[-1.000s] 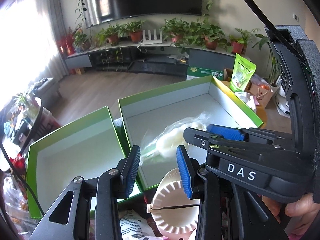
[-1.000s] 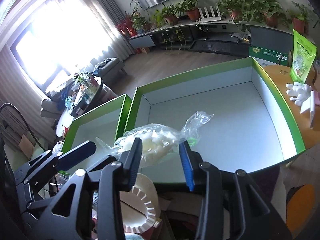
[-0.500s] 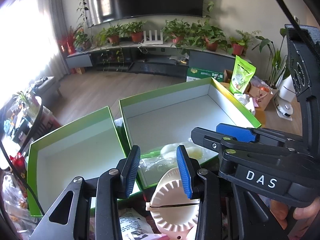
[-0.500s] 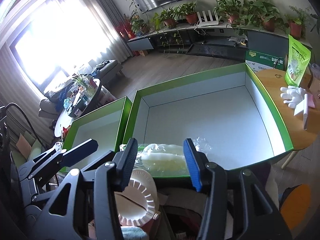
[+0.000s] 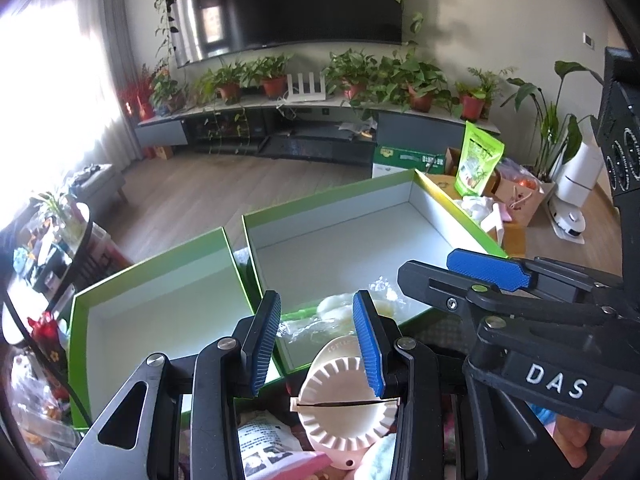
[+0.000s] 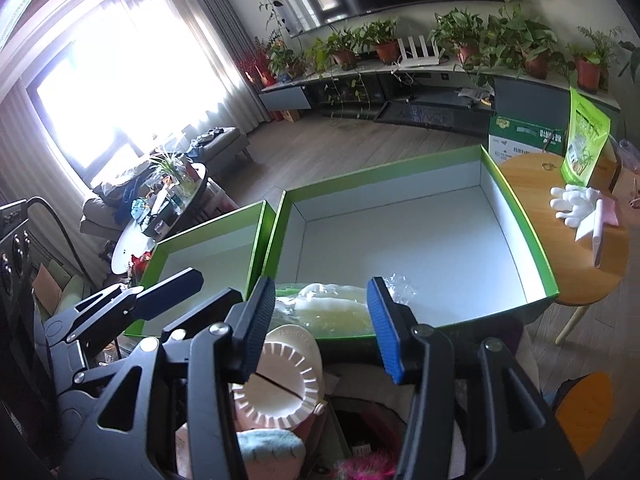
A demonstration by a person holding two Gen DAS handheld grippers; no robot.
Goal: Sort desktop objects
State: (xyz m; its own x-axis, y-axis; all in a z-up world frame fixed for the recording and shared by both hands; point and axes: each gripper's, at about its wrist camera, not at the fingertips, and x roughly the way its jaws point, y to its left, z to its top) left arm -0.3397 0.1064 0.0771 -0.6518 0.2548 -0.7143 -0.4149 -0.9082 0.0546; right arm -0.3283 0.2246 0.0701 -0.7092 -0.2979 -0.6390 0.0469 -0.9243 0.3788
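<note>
A clear plastic bag of white pieces (image 6: 332, 308) lies inside the large green box (image 6: 400, 240), against its near wall. My right gripper (image 6: 320, 286) hangs above and just short of that wall, open, its pads apart from the bag. From the left wrist view the same bag (image 5: 340, 312) shows in the large box (image 5: 360, 252), with the right gripper (image 5: 488, 268) to the right. My left gripper (image 5: 315, 300) is open and holds nothing. A white crimped dumpling mould (image 5: 344, 404) lies below it, in front of the boxes.
A smaller green box (image 5: 160, 304) stands left of the large one. A printed pink packet (image 5: 264, 444) and a teal fluffy item (image 6: 268, 446) lie by the mould. At right, a round wooden table (image 6: 560, 248) carries a white glove shape (image 6: 572, 200) and green pouch (image 6: 584, 140).
The right gripper opened and let go of the bag, which dropped into the large box by its near wall. That gripper then drew back and up. The left gripper stayed put.
</note>
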